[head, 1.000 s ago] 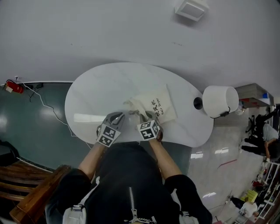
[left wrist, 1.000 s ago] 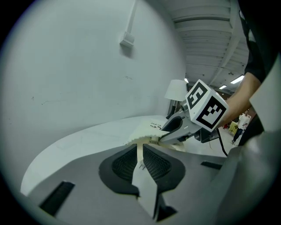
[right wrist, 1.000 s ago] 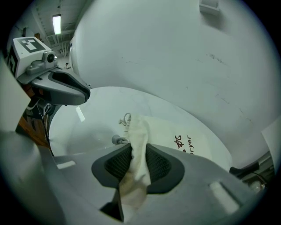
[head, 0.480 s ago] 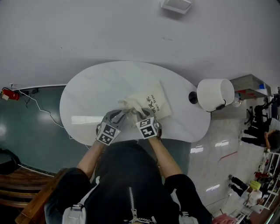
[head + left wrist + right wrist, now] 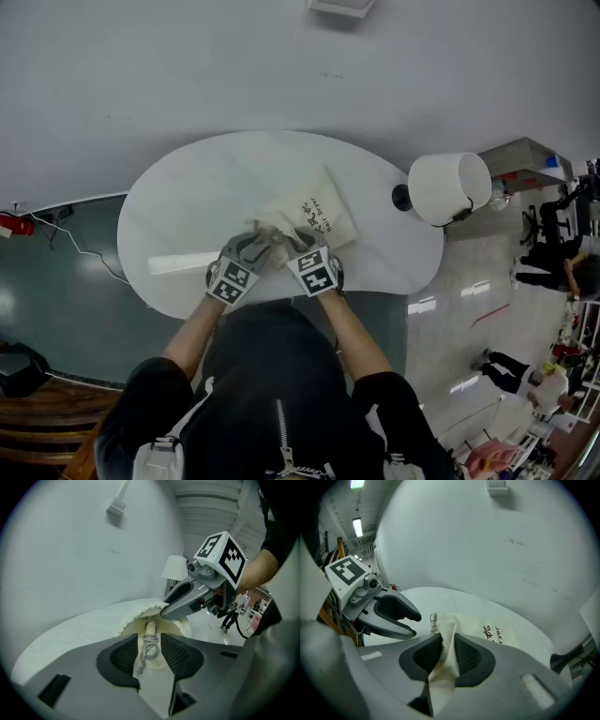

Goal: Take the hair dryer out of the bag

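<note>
Lying on the surface (image 5: 187, 202) is one bag (image 5: 317, 216), the hair dryer probably inside, unseen. Of two grippers at its mouth, the right gripper (image 5: 292, 247) has jaws just closed tighter on cloth. The left gripper (image 5: 251, 249) has jaws just opening, apart around one cord (image 5: 150, 645).

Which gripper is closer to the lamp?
Right. The right gripper, jaws just closing, pinches the bag on the lamp side; the left gripper, jaws just opening round the cord, is farther off.
</note>
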`<action>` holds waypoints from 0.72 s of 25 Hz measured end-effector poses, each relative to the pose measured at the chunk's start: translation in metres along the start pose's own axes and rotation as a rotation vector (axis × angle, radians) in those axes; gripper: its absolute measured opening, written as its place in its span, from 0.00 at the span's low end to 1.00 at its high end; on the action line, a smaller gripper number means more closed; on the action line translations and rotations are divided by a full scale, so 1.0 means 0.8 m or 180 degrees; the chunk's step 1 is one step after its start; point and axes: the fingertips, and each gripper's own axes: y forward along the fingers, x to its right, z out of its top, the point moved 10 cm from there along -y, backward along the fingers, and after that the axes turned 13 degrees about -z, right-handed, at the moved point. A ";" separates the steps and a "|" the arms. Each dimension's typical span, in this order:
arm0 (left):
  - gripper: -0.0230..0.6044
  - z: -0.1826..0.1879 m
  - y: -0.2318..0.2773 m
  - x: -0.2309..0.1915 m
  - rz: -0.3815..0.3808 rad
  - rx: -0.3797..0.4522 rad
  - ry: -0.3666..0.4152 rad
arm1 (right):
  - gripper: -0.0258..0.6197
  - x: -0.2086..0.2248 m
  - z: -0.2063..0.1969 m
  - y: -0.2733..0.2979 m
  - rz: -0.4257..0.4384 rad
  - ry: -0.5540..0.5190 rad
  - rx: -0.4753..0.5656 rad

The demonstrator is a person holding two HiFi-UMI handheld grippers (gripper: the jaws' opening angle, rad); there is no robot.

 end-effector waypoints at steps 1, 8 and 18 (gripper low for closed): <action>0.26 0.001 0.005 -0.001 -0.0022 -0.0029 0.0018 | 0.15 0.002 0.001 -0.001 0.0011 0.0016 0.0012; 0.27 0.006 0.032 -0.003 -0.0132 -0.0200 0.0101 | 0.15 0.010 -0.006 -0.005 0.0135 0.0055 0.0043; 0.30 0.004 0.077 -0.010 -0.0254 -0.0530 0.0196 | 0.15 0.014 -0.004 -0.018 0.0049 0.0264 0.0030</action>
